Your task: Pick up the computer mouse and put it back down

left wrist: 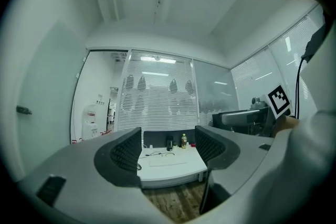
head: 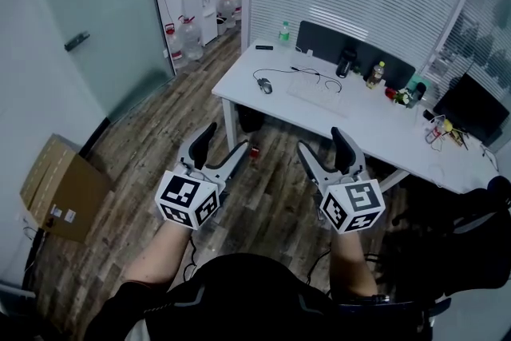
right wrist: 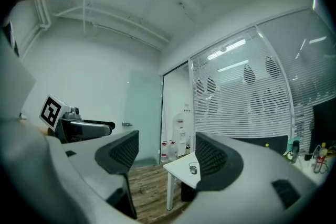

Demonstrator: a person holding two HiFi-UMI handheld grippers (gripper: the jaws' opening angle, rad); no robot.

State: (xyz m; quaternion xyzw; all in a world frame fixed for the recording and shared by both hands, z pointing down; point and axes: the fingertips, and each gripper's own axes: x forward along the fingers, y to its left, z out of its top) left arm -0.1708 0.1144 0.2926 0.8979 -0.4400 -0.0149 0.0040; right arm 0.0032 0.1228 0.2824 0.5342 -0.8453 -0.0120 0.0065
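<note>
The dark computer mouse (head: 264, 85) lies with its cable on the left end of the white desk (head: 359, 132), across the wooden floor from me. Both grippers are held level in the air, well short of the desk. My left gripper (head: 227, 136) is open with nothing between its jaws. My right gripper (head: 319, 138) is open and empty too. In the right gripper view the mouse (right wrist: 193, 169) shows small near the desk corner, between the jaws' tips but far off. In the left gripper view it (left wrist: 138, 166) peeks out beside the left jaw.
A white keyboard (head: 315, 94), bottles and a dark screen (head: 471, 108) are on the desk. A cardboard box (head: 60, 188) sits on the floor at the left. A water dispenser (head: 200, 8) with jugs stands at the back. A black chair (head: 463, 235) is at my right.
</note>
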